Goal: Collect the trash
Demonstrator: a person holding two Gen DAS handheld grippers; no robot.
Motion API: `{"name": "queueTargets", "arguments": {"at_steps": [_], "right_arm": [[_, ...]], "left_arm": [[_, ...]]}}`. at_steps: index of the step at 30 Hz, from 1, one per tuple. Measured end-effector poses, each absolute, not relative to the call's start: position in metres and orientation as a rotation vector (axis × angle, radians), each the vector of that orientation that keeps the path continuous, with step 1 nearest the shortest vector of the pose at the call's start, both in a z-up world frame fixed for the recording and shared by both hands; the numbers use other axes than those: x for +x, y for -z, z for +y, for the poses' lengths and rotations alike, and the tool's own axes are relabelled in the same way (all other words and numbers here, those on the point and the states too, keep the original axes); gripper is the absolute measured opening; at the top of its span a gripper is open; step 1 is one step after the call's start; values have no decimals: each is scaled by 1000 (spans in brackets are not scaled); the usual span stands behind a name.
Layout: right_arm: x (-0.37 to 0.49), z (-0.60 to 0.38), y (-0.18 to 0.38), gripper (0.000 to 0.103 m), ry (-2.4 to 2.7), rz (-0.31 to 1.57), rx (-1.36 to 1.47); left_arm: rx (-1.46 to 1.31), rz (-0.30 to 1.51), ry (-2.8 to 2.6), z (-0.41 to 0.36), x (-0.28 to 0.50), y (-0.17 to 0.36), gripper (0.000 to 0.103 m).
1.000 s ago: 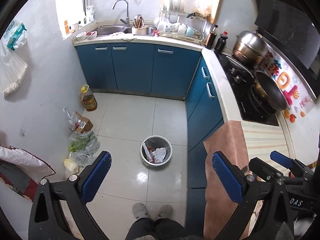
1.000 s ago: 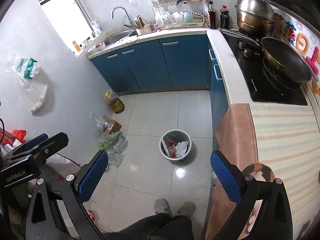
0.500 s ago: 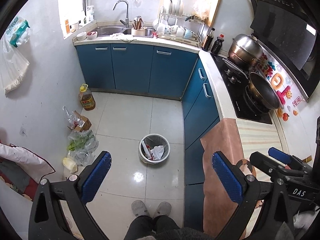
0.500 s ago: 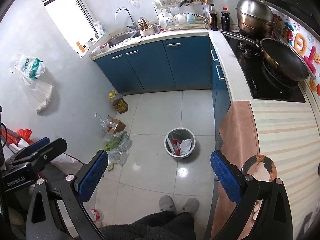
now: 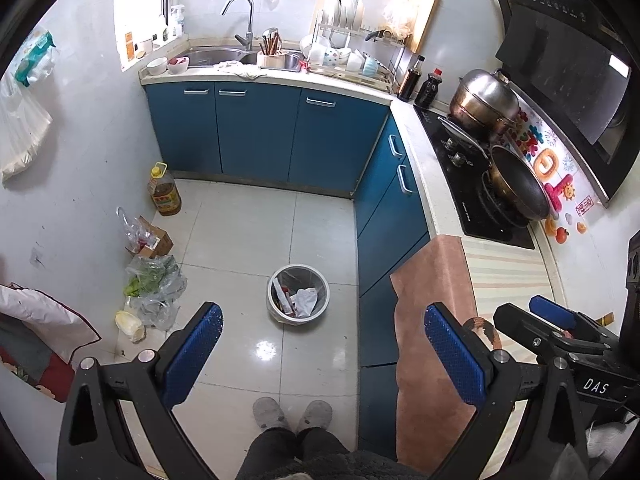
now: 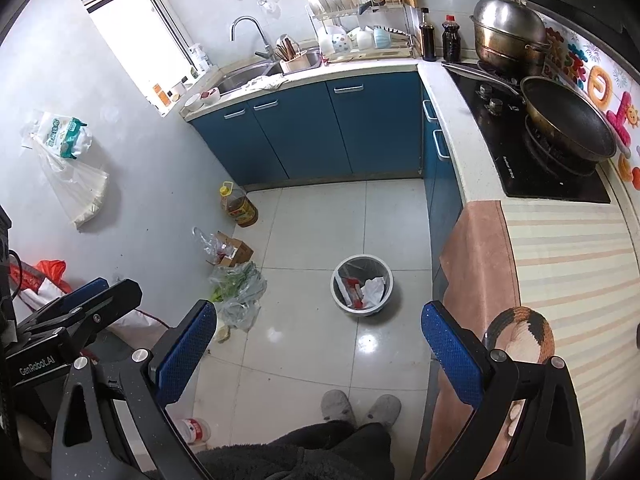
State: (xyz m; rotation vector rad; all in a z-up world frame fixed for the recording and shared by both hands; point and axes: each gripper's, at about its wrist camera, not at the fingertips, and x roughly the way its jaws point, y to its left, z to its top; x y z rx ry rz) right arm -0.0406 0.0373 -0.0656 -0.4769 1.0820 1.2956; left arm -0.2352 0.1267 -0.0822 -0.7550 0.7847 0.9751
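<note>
A white trash bin [image 5: 298, 294] lined with a bag stands on the tiled kitchen floor, holding red-and-white wrappers and crumpled paper; it also shows in the right wrist view [image 6: 362, 290]. My left gripper [image 5: 320, 344] is open and empty, held high above the floor. My right gripper [image 6: 318, 344] is open and empty, also high. Clear plastic bags with greens [image 5: 154, 284] and a small cardboard box [image 5: 150, 240] lie by the left wall. A plastic bottle [image 6: 194, 430] lies on the floor near my feet.
Blue cabinets [image 5: 260, 136] line the far wall and right side. An oil jug [image 5: 163, 194] stands on the floor. The counter [image 6: 568, 264] on the right carries a striped cloth, a stove and a wok [image 6: 568, 124]. My slippered feet [image 5: 294, 414] are below.
Both grippers have risen and drawn back a little, so the bin looks slightly farther away. Both stay open and empty.
</note>
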Motion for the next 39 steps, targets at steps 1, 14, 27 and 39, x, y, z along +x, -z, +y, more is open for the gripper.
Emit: {"name": "queueTargets", "arguments": {"at_steps": [1, 14, 27, 39], "right_arm": [[-40, 37, 66, 103, -1295, 1083, -477], [-30, 30, 73, 103, -1283, 1111, -470], [-23, 23, 71, 103, -1263, 1114, -458], [-17, 18, 74, 103, -1257, 1119, -455]], "left_arm": [[-759, 787, -971, 127, -235, 82, 103], [-754, 821, -950, 128, -230, 83, 103], [-752, 836, -920, 129, -226, 86, 103], [-750, 845, -912, 128, -222, 87, 103]]}}
